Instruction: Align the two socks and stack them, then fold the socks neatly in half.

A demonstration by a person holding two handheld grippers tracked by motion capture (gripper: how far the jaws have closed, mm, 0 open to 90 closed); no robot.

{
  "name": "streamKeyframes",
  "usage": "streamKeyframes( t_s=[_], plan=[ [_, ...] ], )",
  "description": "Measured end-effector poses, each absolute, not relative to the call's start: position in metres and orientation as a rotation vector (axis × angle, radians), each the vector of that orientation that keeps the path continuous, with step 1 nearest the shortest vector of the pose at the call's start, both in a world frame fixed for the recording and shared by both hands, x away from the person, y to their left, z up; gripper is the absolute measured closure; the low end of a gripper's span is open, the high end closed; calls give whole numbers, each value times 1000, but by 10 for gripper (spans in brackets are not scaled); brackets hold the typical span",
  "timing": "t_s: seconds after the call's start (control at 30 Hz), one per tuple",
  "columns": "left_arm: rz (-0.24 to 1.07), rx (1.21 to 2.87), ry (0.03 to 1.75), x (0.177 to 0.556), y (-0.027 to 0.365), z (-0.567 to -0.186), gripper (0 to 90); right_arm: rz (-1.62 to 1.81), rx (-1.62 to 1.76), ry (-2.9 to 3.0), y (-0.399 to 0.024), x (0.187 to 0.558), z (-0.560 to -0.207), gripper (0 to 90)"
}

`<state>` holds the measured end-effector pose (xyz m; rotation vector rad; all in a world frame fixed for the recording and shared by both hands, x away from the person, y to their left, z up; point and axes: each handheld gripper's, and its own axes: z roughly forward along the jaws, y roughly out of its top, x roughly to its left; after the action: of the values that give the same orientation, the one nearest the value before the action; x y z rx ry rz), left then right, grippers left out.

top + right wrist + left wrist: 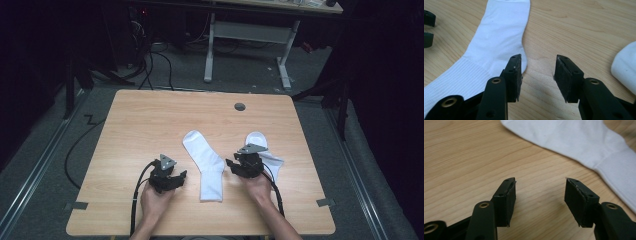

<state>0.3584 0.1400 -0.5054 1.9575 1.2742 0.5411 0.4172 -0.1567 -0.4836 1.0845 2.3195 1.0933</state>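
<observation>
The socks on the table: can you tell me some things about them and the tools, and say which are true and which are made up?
1. Two white socks lie on the wooden table. True: one sock lies in the middle, the other sock to its right.
2. The left tool is squeezing a sock. False: its jaws stand apart over bare wood, with nothing between them.
3. The middle sock lies between the two tools. True.
4. The right tool holds a red sock. False: it is open with wood between the jaws, and both socks are white.
5. The socks are stacked on each other. False: they lie apart, side by side.
</observation>
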Motion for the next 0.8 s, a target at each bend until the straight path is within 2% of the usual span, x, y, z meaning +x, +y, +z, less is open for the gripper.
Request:
streamKeyframes(
  t_s=[0.37,0.5,0.8],
  plan=[
    [615,1900,1364,353,172,-509,413,1110,1101,2265,-172,412,-479,481],
    [656,1913,1365,351,175,-510,393,1113,1117,2264,-177,412,-479,480],
    [650,1915,1369,350,176,-510,329,1104,1152,2234,-196,412,-475,500]
  ],
)
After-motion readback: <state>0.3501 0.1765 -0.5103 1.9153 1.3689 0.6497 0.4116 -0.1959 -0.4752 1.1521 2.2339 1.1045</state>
